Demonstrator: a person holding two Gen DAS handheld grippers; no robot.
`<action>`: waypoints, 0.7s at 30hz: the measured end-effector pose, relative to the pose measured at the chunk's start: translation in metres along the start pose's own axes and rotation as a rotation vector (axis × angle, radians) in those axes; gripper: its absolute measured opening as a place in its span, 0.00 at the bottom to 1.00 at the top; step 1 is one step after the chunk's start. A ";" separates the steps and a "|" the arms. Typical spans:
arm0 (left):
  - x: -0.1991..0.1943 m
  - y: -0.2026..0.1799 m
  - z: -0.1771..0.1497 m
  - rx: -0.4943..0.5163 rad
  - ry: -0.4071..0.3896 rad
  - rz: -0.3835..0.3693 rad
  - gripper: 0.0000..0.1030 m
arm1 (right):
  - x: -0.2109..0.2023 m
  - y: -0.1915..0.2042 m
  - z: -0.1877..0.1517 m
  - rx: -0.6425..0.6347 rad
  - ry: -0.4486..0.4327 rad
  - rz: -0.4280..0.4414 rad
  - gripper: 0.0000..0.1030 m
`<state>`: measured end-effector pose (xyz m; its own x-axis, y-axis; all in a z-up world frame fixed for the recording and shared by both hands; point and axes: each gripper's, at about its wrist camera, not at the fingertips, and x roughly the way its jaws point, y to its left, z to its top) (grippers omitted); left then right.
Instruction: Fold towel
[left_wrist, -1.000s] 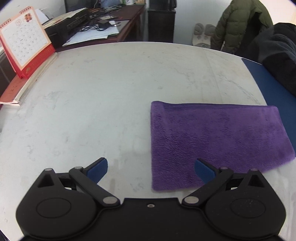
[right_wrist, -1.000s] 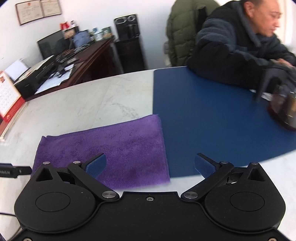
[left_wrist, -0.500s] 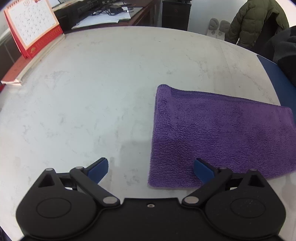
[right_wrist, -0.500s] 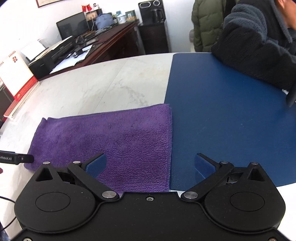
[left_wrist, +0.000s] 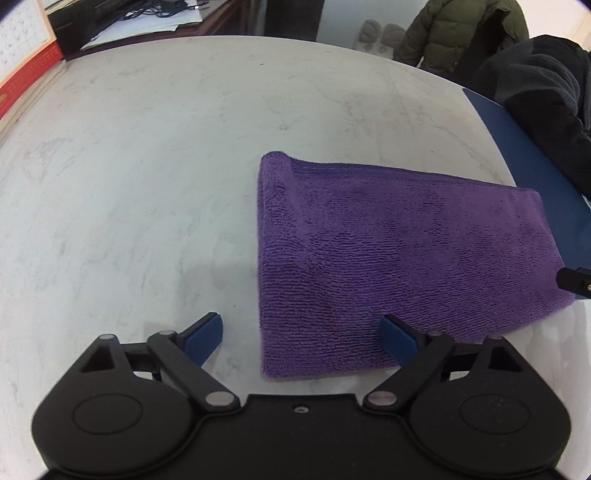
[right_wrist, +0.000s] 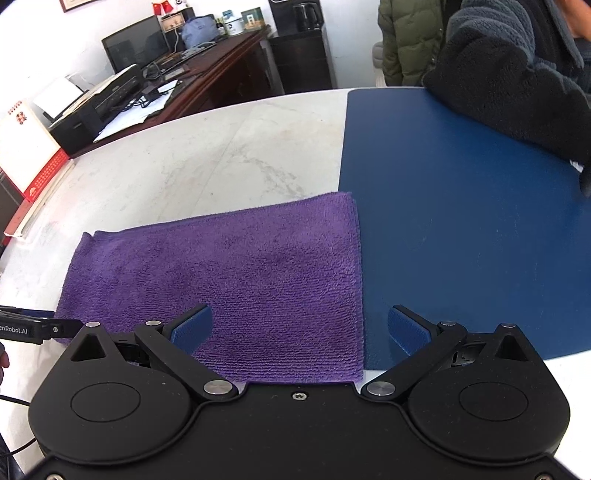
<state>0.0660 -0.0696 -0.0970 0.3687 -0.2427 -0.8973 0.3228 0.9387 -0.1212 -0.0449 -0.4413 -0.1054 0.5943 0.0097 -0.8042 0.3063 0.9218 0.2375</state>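
You've got a plain purple ribbed towel (right_wrist: 236, 280) on a white, grey-veined marble table (left_wrist: 147, 166), w/ a solid navy mat (right_wrist: 461, 229) alongside. Both grippers are black w/ blue pads (left_wrist: 207, 336). The desk calendar (right_wrist: 26, 147) is red & white; the jacket (right_wrist: 410, 40) olive.

Standing at the white marble table's (right_wrist: 192, 162) far left edge: a red desk calendar (right_wrist: 26, 147). Lying on its right part: a blue mat (right_wrist: 461, 221). Resting there: a person's dark fleece sleeve (right_wrist: 517, 96).
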 end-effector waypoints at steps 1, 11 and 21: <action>0.000 -0.001 0.000 0.009 -0.002 -0.005 0.80 | 0.002 0.000 -0.001 0.000 0.002 -0.003 1.00; 0.001 -0.012 0.001 0.075 -0.007 -0.016 0.64 | 0.009 -0.004 -0.010 0.018 0.023 0.006 0.98; 0.001 -0.014 0.004 0.074 -0.003 -0.013 0.47 | 0.010 -0.016 -0.006 0.073 0.009 -0.014 0.93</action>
<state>0.0649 -0.0842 -0.0948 0.3671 -0.2555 -0.8944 0.3908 0.9149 -0.1009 -0.0485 -0.4536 -0.1208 0.5831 0.0013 -0.8124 0.3678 0.8912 0.2654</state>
